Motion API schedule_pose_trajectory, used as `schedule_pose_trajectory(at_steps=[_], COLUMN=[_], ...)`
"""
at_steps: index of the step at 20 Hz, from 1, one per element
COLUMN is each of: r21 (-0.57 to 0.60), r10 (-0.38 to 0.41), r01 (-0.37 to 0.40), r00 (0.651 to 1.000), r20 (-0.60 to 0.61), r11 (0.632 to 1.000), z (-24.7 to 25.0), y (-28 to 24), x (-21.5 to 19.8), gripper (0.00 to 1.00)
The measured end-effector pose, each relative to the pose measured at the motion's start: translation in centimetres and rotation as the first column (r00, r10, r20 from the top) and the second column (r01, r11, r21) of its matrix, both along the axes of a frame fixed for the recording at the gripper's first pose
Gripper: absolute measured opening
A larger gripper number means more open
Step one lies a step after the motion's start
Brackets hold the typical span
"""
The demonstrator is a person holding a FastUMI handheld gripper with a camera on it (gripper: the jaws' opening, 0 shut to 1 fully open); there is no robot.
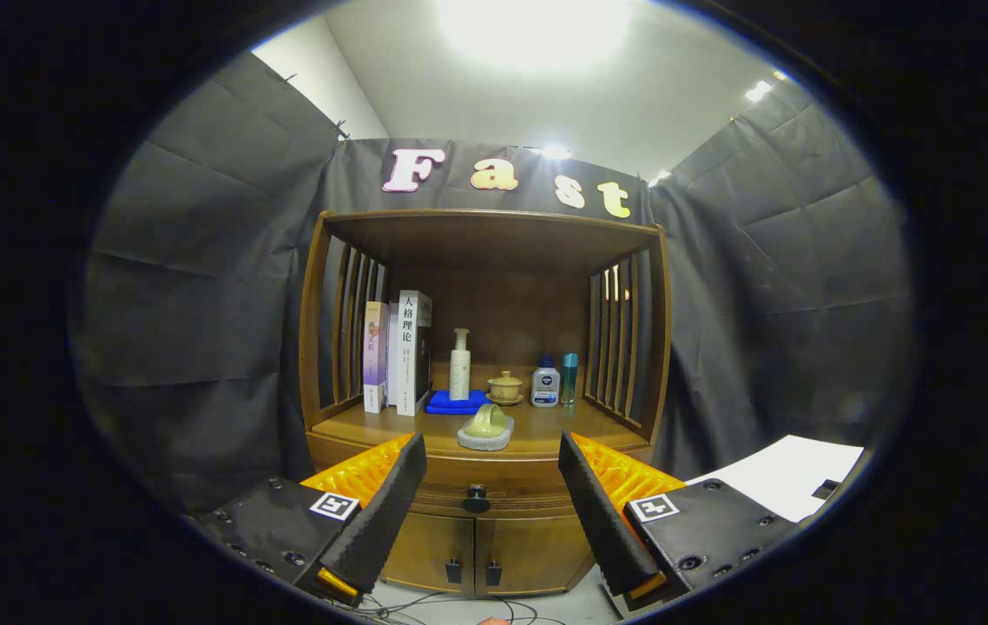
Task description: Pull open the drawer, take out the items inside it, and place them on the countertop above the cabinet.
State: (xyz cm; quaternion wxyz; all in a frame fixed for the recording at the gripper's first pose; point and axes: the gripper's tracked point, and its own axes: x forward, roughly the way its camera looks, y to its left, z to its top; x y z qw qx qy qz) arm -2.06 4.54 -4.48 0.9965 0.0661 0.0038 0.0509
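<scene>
Drawer (477,496) sits shut under the bench (546,430), its dark knob (476,501) between and beyond the fingers of the hand-held gripper (491,490), which is wide open and empty. Approaching off-centre could slip off that small knob; it looks hard to pinch.

Closed wooden drawer (477,488) hides whatever's inside; the spread gripper (491,486) fingers cover its two ends, and small white bottle (545,385)'s label is unreadable.

A white book (413,351) standing upright on the cabinet's countertop (537,430), at its left, bore the spine title 人格理论.
</scene>
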Motion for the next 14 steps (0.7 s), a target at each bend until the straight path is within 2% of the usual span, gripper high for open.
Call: schedule_pose_trajectory(at_steps=[14], r21=[-0.035], r10=[0.013], r01=[-0.012], r00=[1.0], r20=[0.01], r11=[0.999], z=[0.19], y=[0.28], x=[-0.27], gripper=[0.97])
